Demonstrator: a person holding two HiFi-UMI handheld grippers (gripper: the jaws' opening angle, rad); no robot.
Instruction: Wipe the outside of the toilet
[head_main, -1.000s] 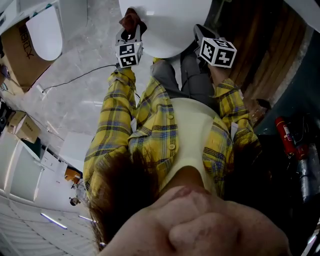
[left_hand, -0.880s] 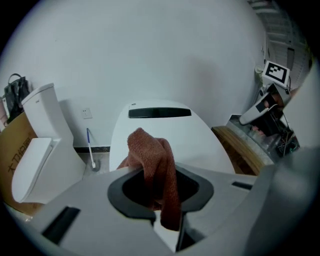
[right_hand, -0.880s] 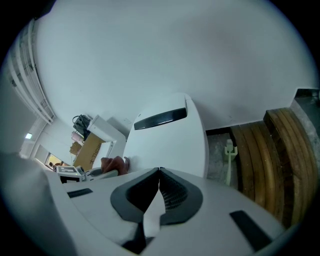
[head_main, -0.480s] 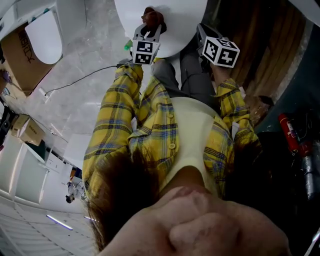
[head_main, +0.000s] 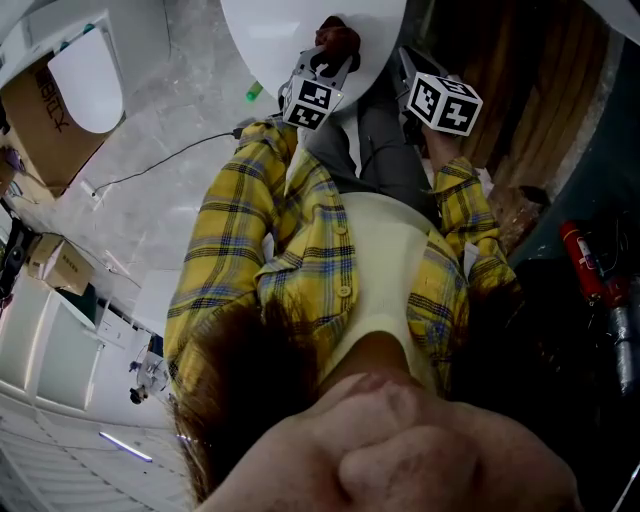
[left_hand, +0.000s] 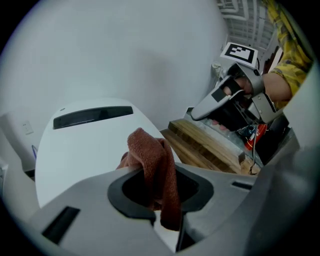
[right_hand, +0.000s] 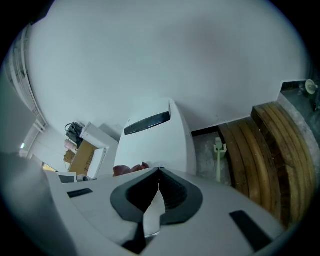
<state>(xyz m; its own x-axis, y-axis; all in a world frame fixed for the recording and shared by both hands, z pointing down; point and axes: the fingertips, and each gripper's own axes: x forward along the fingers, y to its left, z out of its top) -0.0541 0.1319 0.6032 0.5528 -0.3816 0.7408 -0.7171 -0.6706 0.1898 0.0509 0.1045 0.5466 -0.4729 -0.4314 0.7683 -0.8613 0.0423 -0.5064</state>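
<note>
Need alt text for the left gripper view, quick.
The left hand-held gripper is shut on a reddish-brown cloth, with the white toilet just beyond it. At the upper right, the right hand-held gripper hangs above wooden planks.

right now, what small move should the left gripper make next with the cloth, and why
Probably lower the cloth and drag it leftward across the white toilet lid. The left gripper has its jaws shut on the cloth, which sits over the lid's near right part. Most of the lid stretches ahead and to the left, and I cannot tell whether the cloth touches it.
</note>
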